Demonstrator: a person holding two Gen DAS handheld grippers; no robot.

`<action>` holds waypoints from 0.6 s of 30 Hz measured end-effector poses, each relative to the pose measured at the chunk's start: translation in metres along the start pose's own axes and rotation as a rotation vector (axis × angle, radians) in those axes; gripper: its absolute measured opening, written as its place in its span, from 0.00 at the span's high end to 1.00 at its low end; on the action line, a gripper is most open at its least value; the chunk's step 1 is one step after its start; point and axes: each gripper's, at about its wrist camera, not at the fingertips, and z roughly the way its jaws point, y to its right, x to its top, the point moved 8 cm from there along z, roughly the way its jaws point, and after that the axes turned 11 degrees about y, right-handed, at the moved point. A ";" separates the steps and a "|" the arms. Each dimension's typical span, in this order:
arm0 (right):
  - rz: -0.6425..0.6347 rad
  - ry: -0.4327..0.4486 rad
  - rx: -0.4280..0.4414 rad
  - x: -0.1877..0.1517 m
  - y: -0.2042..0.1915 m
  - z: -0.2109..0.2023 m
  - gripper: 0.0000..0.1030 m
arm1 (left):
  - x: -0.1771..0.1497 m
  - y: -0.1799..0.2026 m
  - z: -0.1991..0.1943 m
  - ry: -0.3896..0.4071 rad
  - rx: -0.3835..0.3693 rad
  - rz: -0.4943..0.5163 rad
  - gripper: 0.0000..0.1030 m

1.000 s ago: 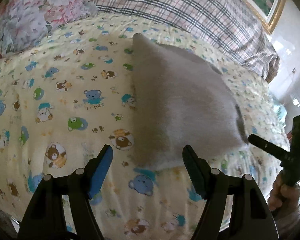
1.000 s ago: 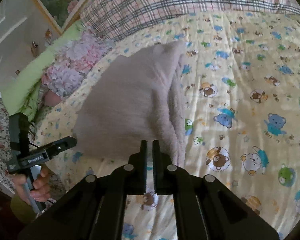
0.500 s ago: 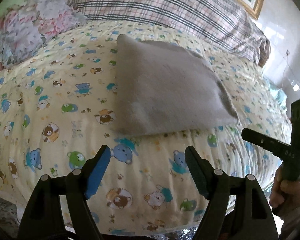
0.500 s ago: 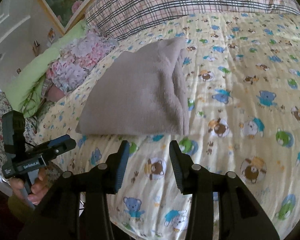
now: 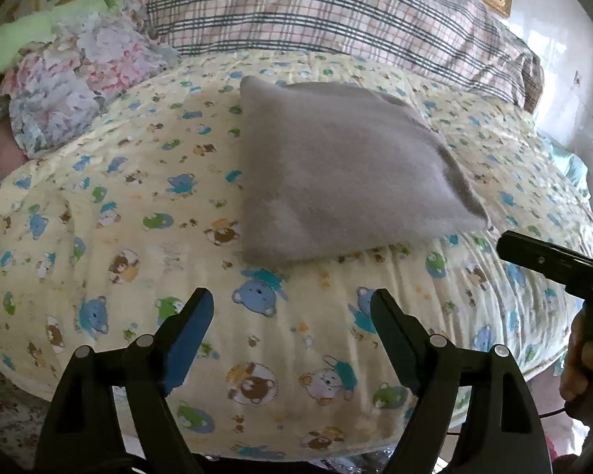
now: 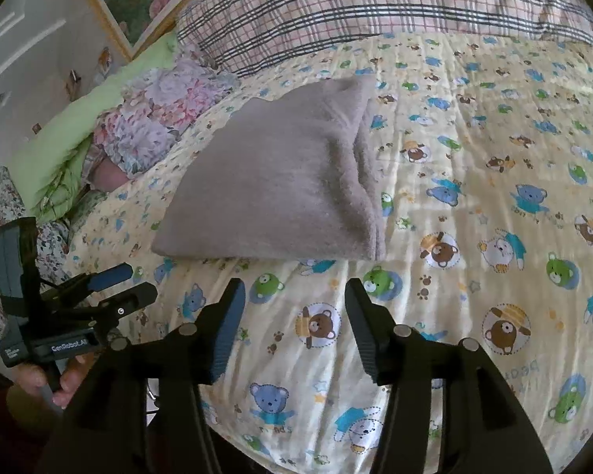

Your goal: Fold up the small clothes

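Fuzzy matt grey cloth [image 5: 336, 173], quilted printed cotton bedspread [image 5: 99, 237]

I count one folded grey garment [image 5: 336, 173] on the bed [image 5: 99, 213]. Behind that garment I see one plaid pillow [image 5: 316, 12] and one floral cushion [image 5: 67, 91]. Two hand-held grippers, both opening with nothing between them: left hand-held gripper [image 5: 292, 316], right hand-held gripper [image 6: 294, 308].

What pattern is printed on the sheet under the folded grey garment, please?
Cartoon bears in blue, green and brown on pale yellow sheet, clearest in the right wrist view.
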 end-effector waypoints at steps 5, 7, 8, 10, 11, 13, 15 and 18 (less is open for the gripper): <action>0.001 0.025 -0.009 0.012 0.004 -0.001 0.40 | 0.012 -0.012 0.004 0.010 0.032 -0.014 0.20; 0.007 0.030 -0.019 0.015 0.008 -0.001 0.38 | 0.015 -0.015 0.005 0.012 0.034 -0.022 0.20; 0.012 0.032 -0.024 0.015 0.010 0.000 0.37 | 0.016 -0.017 0.006 0.010 0.028 -0.033 0.20; 0.021 0.034 -0.028 0.015 0.012 0.000 0.35 | 0.016 -0.016 0.005 0.013 0.009 -0.056 0.20; 0.025 0.032 -0.026 0.014 0.012 0.001 0.35 | 0.016 -0.015 0.004 0.016 0.002 -0.065 0.20; 0.020 0.030 -0.028 0.012 0.010 0.002 0.31 | 0.015 -0.013 0.002 0.028 -0.006 -0.078 0.20; 0.003 0.029 -0.034 0.009 0.007 0.002 0.29 | 0.013 -0.010 -0.002 0.041 -0.013 -0.080 0.19; -0.048 0.038 -0.049 0.002 0.002 -0.006 0.27 | 0.007 -0.009 -0.010 0.065 0.002 -0.057 0.19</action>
